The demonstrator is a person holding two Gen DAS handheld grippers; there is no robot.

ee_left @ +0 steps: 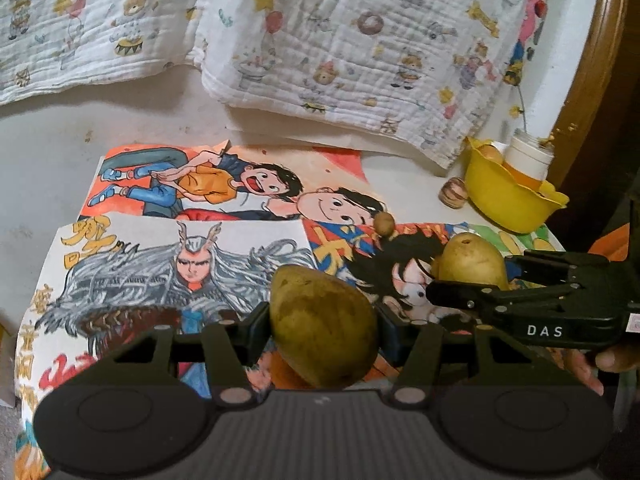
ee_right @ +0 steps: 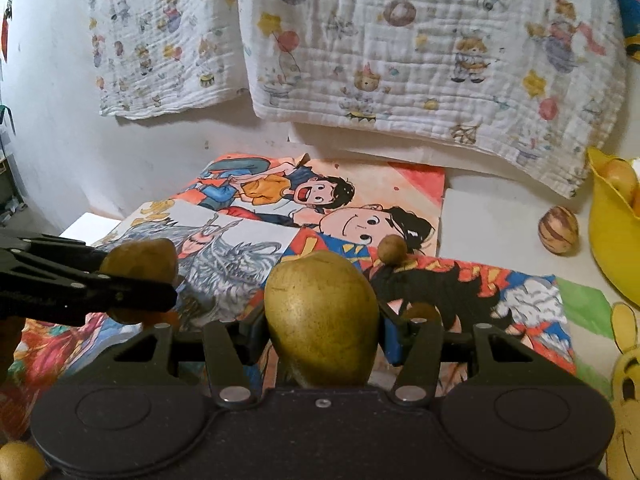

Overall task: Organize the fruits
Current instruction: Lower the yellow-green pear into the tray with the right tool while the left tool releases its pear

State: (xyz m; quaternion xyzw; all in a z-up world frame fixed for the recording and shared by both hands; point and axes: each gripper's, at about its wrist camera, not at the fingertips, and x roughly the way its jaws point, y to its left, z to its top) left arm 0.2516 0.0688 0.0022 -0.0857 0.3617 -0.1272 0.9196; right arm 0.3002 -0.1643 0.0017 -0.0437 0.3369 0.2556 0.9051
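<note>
Each gripper's fingers clamp a fruit: left gripper (ee_left: 324, 320) a brownish-green pear (ee_left: 322, 326), right gripper (ee_right: 322, 328) a yellow-green pear (ee_right: 322, 320). The yellow plastic bowl (ee_right: 612, 240) already holds fruit; a small round brown fruit (ee_right: 393, 248) waits on the counter (ee_right: 488, 216).

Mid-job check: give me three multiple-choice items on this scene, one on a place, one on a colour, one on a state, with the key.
1. Where is the small striped fruit?
A. On the table beside the bowl
B. Inside the bowl
C. In the left tongs

2. What colour is the bowl?
A. Blue
B. Yellow
C. White

3. What are the right tongs doing?
A. Standing open and empty
B. Gripping a pear
C. Gripping a jar

Key: 1 A, it lies just left of the bowl; 2 B, its wall is plain yellow; 3 B, the yellow-green pear sits clamped between both pads.
</note>
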